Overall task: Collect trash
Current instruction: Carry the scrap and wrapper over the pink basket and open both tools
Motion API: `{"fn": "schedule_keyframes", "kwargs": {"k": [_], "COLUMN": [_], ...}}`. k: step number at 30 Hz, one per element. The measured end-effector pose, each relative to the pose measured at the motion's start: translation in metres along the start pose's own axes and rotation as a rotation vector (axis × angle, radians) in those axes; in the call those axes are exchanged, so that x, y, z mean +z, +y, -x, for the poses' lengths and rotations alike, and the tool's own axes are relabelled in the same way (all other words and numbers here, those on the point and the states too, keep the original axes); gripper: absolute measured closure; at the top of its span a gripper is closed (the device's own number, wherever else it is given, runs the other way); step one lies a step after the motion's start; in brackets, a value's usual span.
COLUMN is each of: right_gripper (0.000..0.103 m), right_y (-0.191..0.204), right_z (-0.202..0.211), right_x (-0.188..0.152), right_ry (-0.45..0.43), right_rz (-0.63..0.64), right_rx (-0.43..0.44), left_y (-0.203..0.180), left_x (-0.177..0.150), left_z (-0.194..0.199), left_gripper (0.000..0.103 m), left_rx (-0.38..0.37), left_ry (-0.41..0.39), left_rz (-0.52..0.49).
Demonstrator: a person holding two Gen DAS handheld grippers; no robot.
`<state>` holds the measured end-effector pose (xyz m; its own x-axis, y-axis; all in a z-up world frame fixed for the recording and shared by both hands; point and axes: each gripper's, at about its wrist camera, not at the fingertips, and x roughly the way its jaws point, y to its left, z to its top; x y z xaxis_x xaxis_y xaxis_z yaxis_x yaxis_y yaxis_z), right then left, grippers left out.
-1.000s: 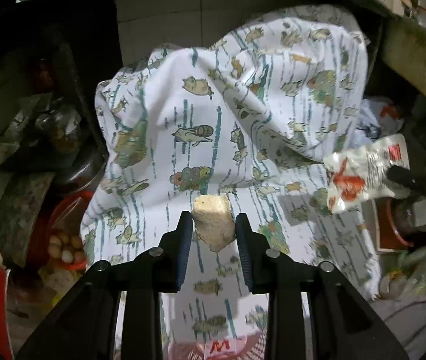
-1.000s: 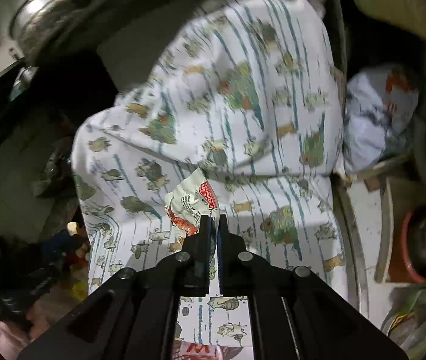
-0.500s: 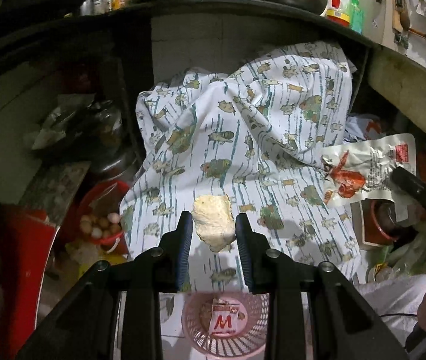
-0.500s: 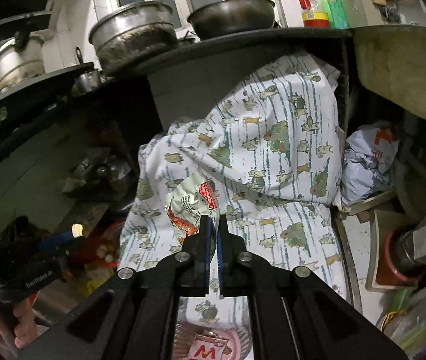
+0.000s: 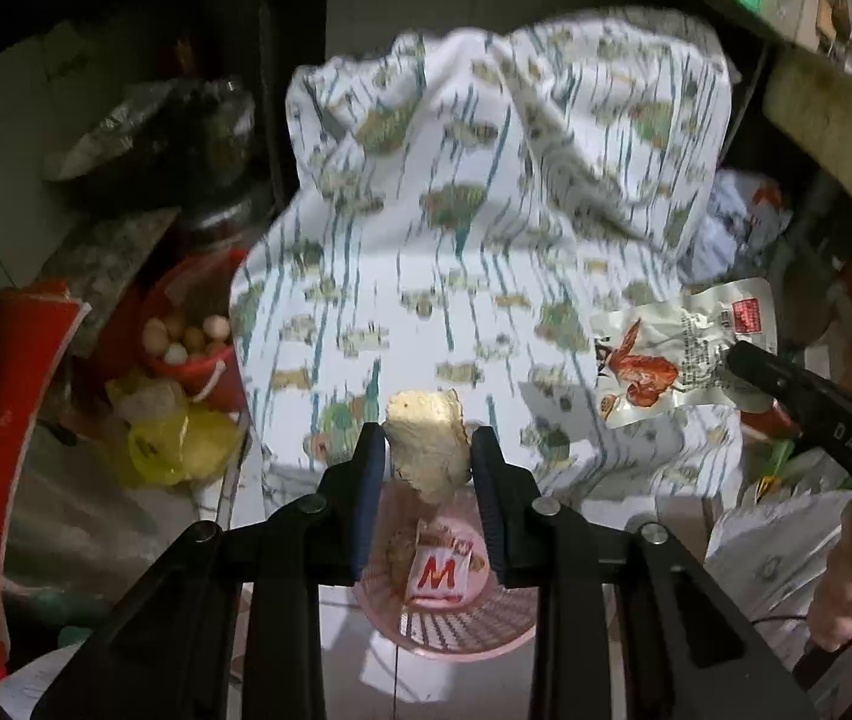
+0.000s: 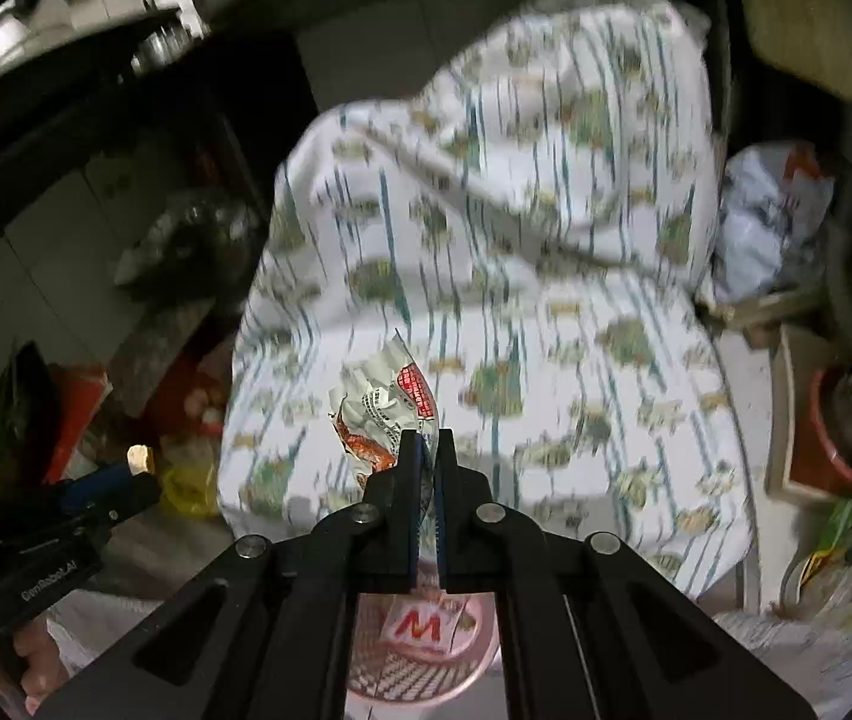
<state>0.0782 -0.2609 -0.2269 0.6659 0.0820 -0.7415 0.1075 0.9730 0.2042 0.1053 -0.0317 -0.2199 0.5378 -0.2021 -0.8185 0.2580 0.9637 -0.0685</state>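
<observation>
Basket [image 5: 444, 630] before cloth [image 5: 486, 240]; egg bucket [image 5: 192, 354] left.

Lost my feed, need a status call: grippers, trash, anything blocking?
Left gripper shut on bread scrap. Right gripper shut on snack wrapper. Pink basket below both, wrapper already inside. Nothing blocking.

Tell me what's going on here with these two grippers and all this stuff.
A person is collecting trash with a gripper in each hand. The left gripper is shut on a pale crumpled scrap, and the right gripper is shut on a printed snack wrapper. Both hang above a pink basket on the floor that already holds a packet with a red M. Behind them a patterned cloth drapes over something. Neither piece has been dropped yet.
</observation>
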Motion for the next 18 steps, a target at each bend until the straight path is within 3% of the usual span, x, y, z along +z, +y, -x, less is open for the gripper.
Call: {"fn": "schedule_keyframes", "kwargs": {"k": [4, 15, 18], "right_gripper": [0.099, 0.099, 0.099], "right_y": [0.000, 0.005, 0.006], "right_z": [-0.018, -0.057, -0.076], "right_x": [-0.011, -0.039, -0.050], "right_ry": [0.082, 0.247, 0.307], "right_rz": [-0.006, -0.004, 0.003], "right_rx": [0.026, 0.041, 0.032], "left_y": [-0.001, -0.003, -0.003], "left_x": [-0.011, -0.029, -0.037], "left_z": [-0.023, -0.064, -0.087], "left_gripper": [0.075, 0.074, 0.074], "left_rx": [0.038, -0.009, -0.027], "left_ry": [0.080, 0.195, 0.264], "left_rz": [0.014, 0.020, 0.031]}}
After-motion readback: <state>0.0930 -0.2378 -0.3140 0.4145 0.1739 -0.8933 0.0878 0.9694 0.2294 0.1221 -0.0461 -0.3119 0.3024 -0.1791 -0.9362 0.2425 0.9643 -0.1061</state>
